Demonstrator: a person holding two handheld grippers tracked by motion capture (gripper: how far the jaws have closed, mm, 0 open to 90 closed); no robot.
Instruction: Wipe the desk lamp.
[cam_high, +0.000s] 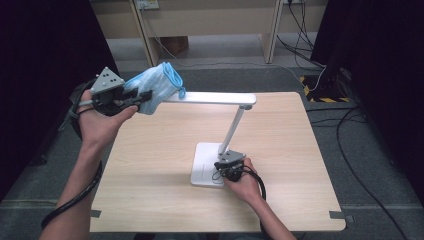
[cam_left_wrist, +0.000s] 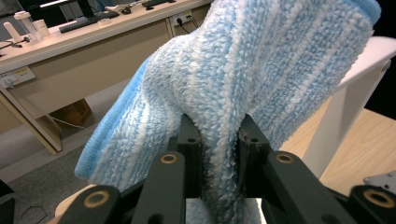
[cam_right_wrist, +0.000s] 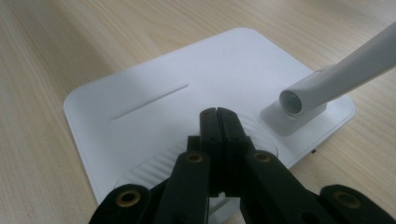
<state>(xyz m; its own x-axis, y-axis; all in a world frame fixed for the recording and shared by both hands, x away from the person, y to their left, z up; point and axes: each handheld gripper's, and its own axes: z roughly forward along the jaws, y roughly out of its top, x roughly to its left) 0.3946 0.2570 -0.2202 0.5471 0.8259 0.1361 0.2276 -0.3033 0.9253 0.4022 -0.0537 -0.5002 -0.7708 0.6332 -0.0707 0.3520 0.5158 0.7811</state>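
Note:
A white desk lamp stands on the wooden table (cam_high: 300, 150), its flat base (cam_high: 205, 165) near the middle and its slim arm (cam_high: 232, 127) rising to a long horizontal head (cam_high: 215, 98). A fluffy blue-and-white cloth (cam_high: 157, 85) drapes over the head's left end. My left gripper (cam_high: 142, 96) is shut on that cloth (cam_left_wrist: 261, 70), pinching a fold between its jaws, raised above the table's left rear corner. My right gripper (cam_high: 222, 167) is shut with nothing in it, its tips pressing down on the lamp base (cam_right_wrist: 154, 98) beside the arm's socket (cam_right_wrist: 294, 105).
Wooden desks (cam_high: 210, 20) and trailing cables (cam_high: 320, 75) lie beyond the table on the grey floor. Dark curtains flank both sides. The lamp head reaches out past the table's rear left edge.

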